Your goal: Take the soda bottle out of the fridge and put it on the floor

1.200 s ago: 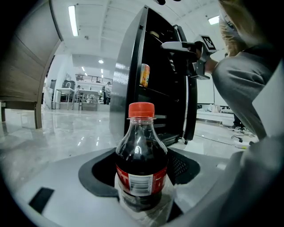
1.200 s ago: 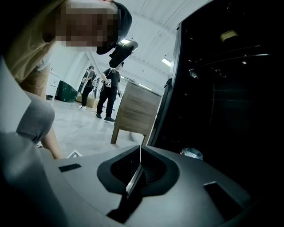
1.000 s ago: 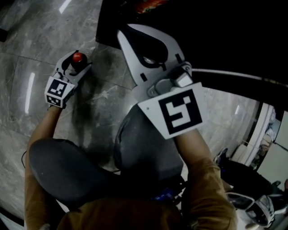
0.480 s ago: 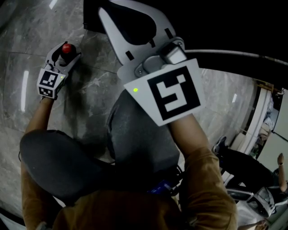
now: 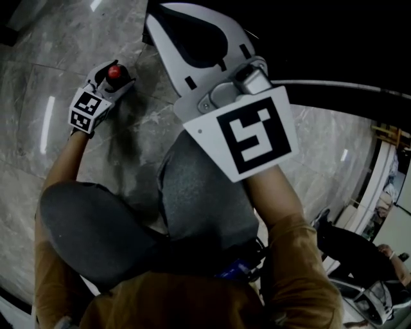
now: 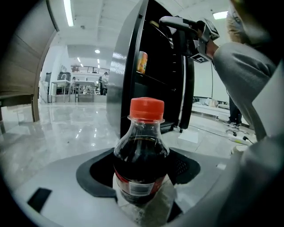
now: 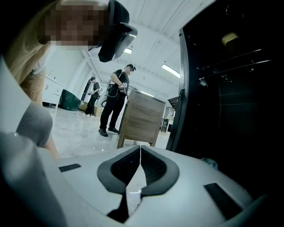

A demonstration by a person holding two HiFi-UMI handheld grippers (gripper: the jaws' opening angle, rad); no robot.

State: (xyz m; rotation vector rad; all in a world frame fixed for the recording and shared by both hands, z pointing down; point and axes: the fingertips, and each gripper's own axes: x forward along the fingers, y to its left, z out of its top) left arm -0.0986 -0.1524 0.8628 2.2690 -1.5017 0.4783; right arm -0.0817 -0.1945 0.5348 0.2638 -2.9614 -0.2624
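The soda bottle [image 6: 141, 150] stands upright between the left gripper's pads, with dark drink, a red cap and a red label. My left gripper [image 6: 141, 175] is shut on its body. In the head view that left gripper [image 5: 104, 85] is low over the marble floor [image 5: 32, 71], and the bottle's red cap [image 5: 115, 71] shows at its tip. I cannot tell if the bottle's base touches the floor. My right gripper [image 7: 140, 150] is shut on nothing. It is raised in front of the open black fridge [image 7: 230, 88], where the head view shows the right gripper [image 5: 160, 13] large and central.
The fridge [image 6: 155, 75] stands dark and open, with a can [image 6: 141, 62] on an upper shelf. A wooden cabinet [image 7: 142, 117] stands beyond it, and two people [image 7: 114, 99] stand behind on the floor. The holder's knees [image 5: 192, 205] fill the lower head view.
The right gripper has come up closer to the head camera, towards the fridge. The left gripper still holds the bottle low by the floor and has hardly shifted.
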